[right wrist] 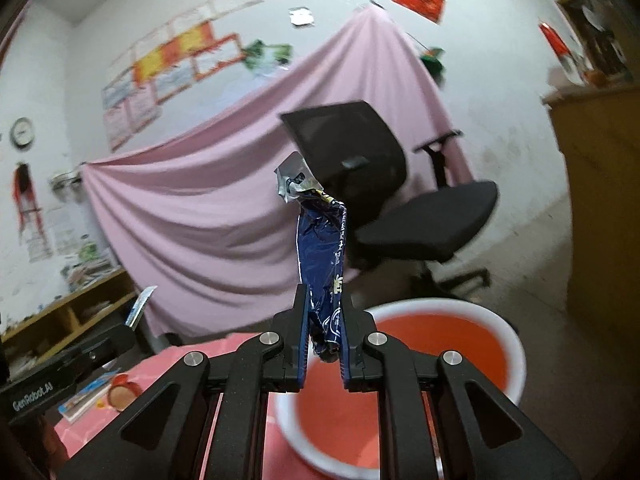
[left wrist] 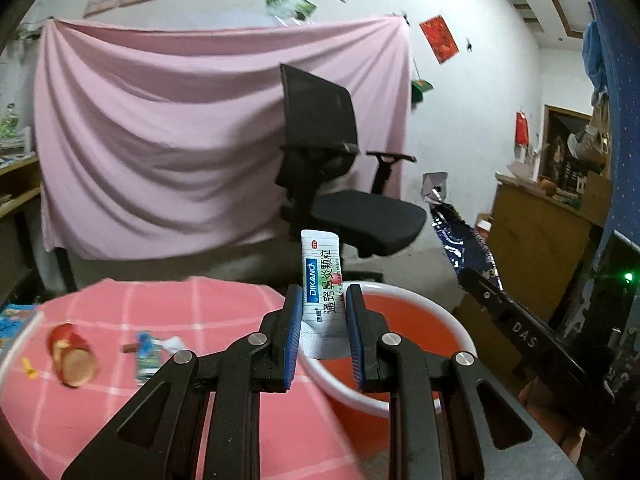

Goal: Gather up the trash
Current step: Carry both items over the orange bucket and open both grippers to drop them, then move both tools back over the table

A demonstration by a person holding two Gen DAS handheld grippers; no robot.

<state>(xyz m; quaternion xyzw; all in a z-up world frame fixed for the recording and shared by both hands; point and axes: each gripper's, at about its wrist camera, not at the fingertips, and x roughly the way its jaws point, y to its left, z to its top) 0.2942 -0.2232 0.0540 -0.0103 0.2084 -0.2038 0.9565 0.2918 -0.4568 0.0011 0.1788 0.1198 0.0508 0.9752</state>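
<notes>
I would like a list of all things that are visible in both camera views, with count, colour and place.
sachet: 1, white and blue, between the left gripper's fingers
wrapper: 1, dark blue, crumpled, between the right gripper's fingers
basin: 1, red with white rim, below both grippers
apple core: 1, red, on the tablecloth
small wrappers: a few, blue-green, on the tablecloth
tablecloth: 1, pink checked
office chair: 1, black
sheet: 1, pink, hanging behind
left gripper: black, shut
right gripper: black, shut
</notes>
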